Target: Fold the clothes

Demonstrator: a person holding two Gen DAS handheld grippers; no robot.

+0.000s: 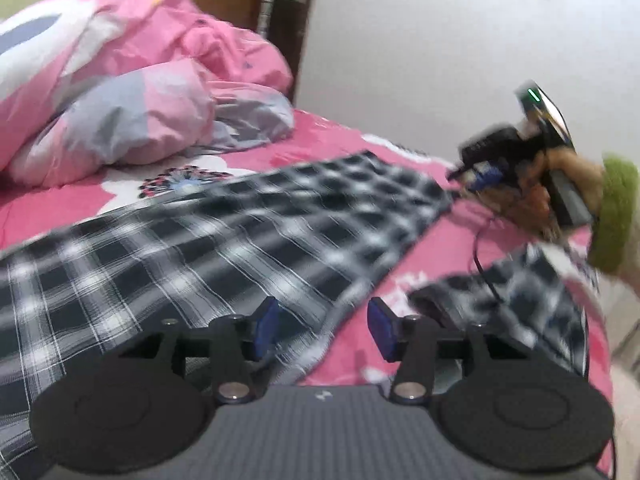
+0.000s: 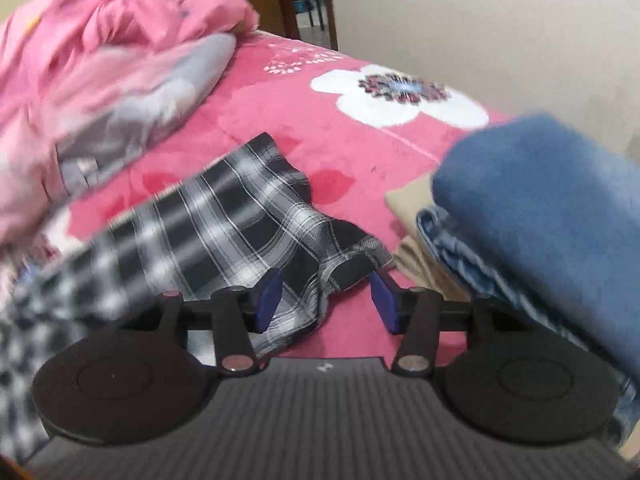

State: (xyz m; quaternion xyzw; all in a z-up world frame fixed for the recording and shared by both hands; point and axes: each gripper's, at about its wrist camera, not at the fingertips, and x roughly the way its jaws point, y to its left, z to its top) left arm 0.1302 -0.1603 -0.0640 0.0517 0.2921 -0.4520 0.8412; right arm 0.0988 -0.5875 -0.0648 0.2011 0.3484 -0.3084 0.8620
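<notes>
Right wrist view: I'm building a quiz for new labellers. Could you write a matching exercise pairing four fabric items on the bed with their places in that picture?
Things:
1. plaid shirt
2. blue folded blanket
3. pink quilt
4. white flower print

Places:
A. heaped at upper left
B. on the bedsheet, upper middle
C. stacked on other folded clothes at right
D. spread ahead of the open right gripper

Pairs: 1-D, 2-C, 3-A, 4-B
</notes>
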